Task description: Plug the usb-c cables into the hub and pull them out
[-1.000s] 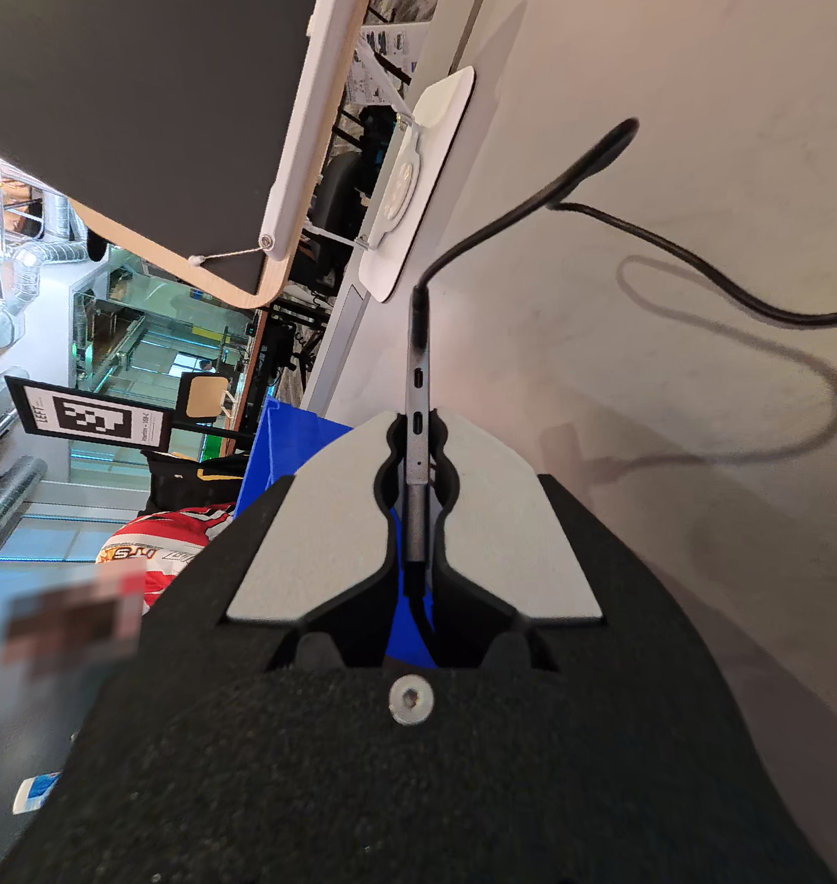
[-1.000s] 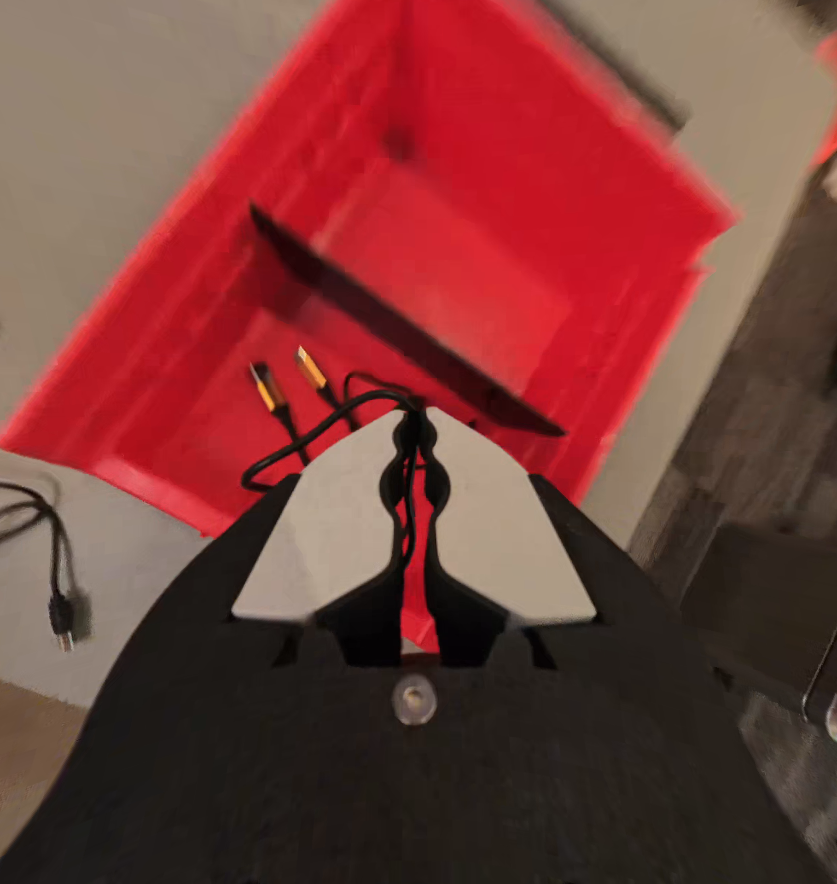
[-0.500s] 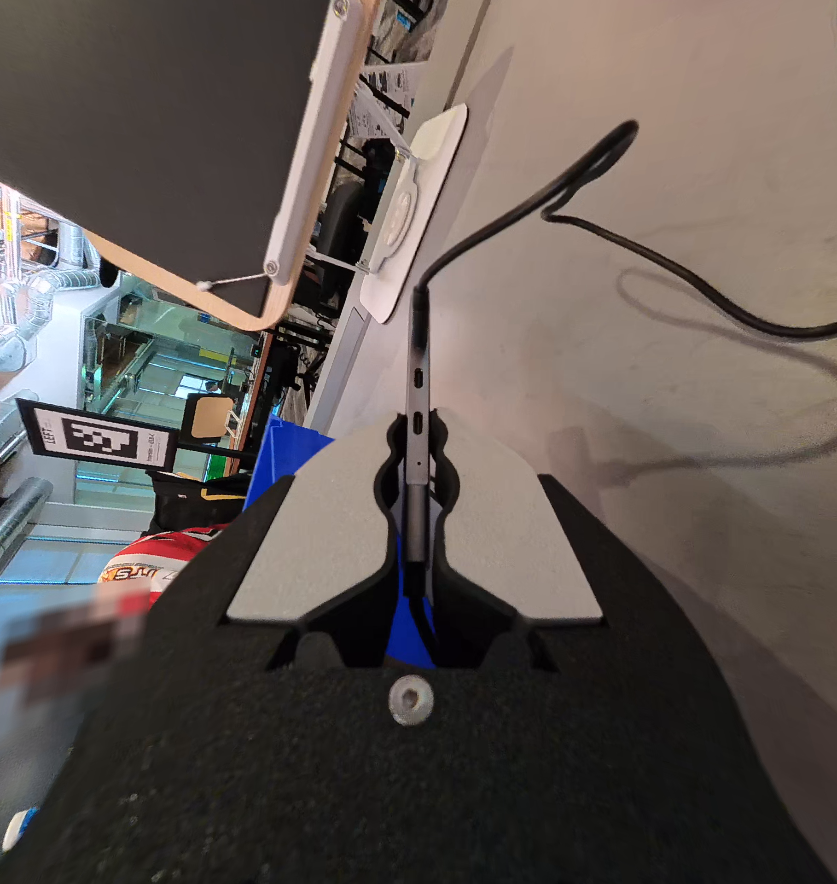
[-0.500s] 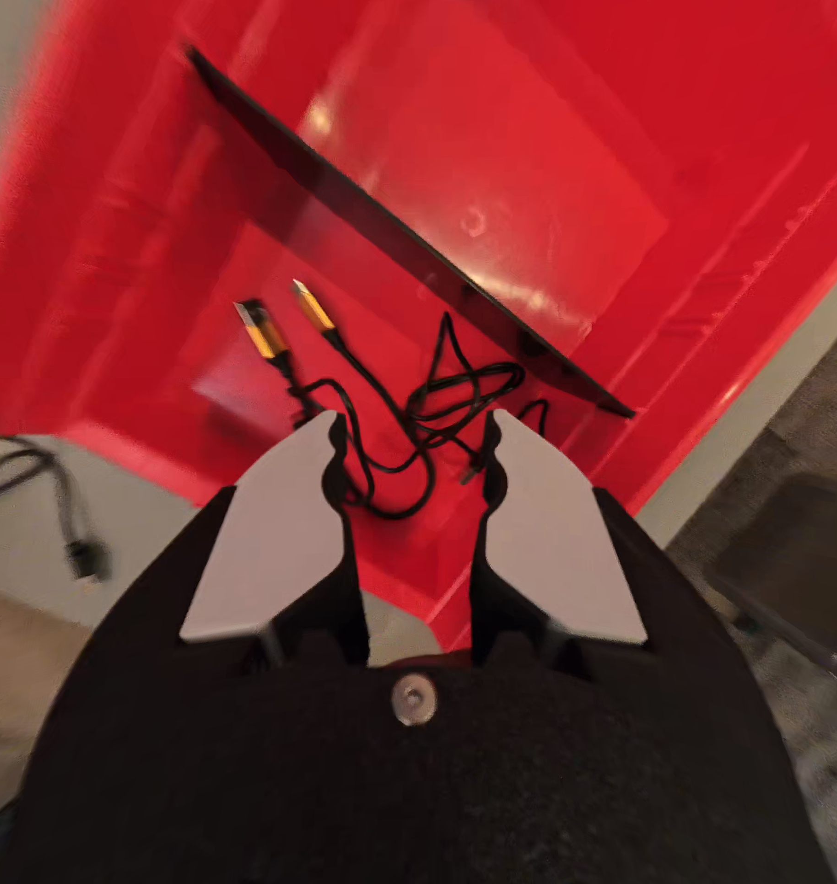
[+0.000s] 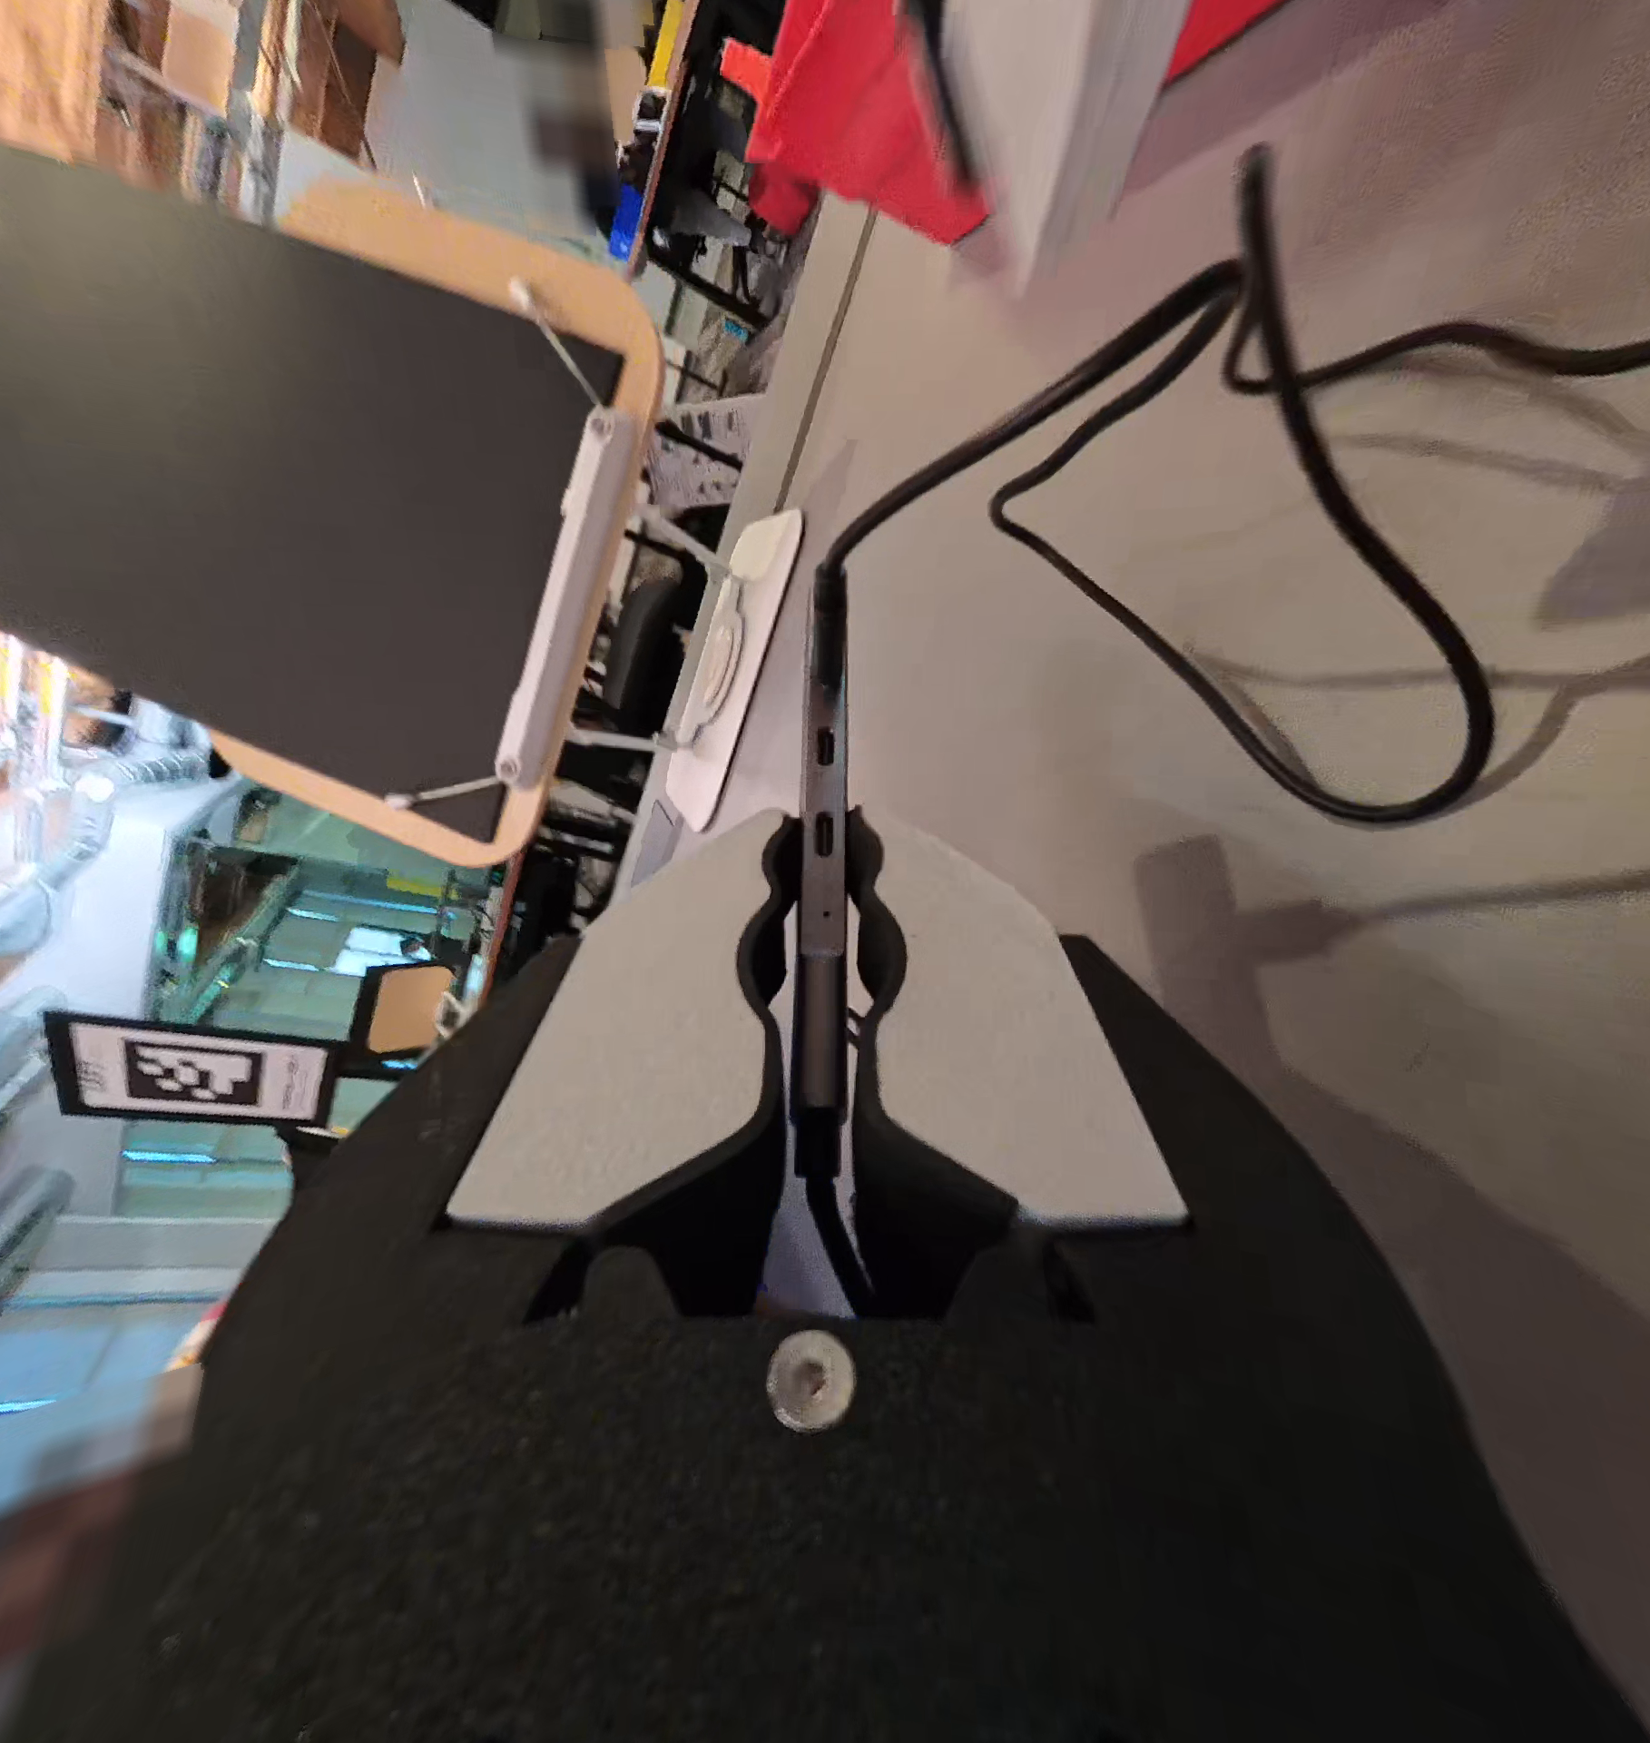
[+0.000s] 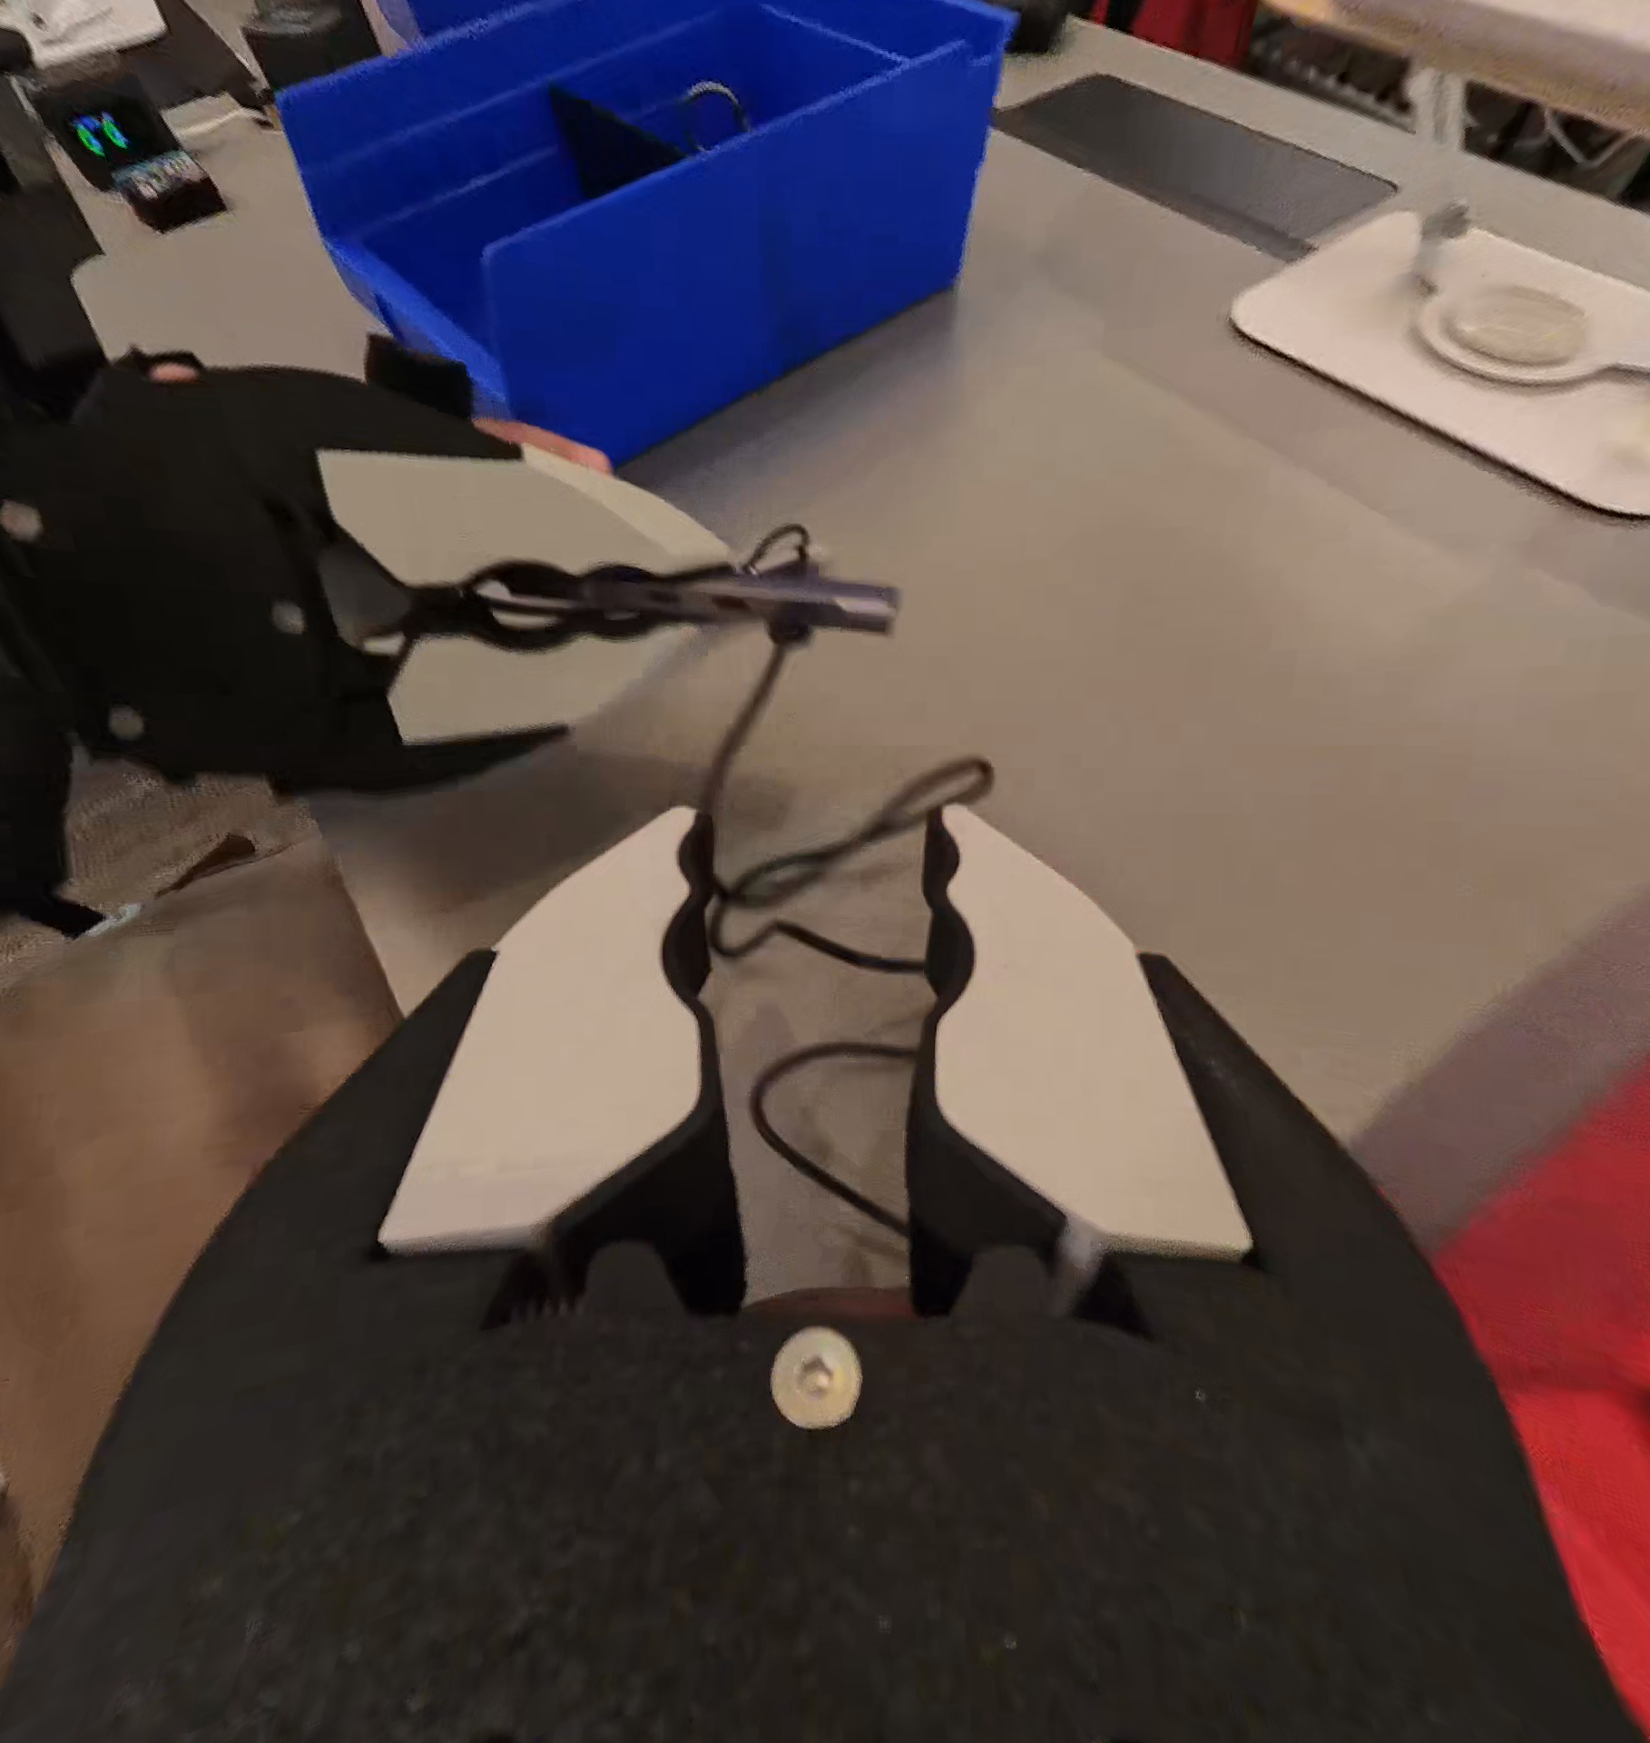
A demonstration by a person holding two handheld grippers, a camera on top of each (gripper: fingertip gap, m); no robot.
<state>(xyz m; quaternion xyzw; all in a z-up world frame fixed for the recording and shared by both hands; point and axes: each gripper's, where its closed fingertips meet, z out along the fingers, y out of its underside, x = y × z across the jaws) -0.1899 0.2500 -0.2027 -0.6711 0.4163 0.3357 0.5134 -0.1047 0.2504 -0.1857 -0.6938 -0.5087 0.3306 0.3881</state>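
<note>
The left claw is clamped on the hub, a thin grey metal bar held edge-on above the bench. It looks light, stiff and smooth, so it is best pinched on its flat faces, clear of the ports. One black cable hangs from the hub, limp and thin; it is better taken by its rigid plug. The right claw is wide open and empty over the cable's slack. Two free ports show, one blue bin, one red bin.

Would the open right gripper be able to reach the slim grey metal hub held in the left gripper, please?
Probably yes: the right gripper is open and empty, the slim grey metal hub sticks out of the left gripper, with only thin black cable between.
</note>
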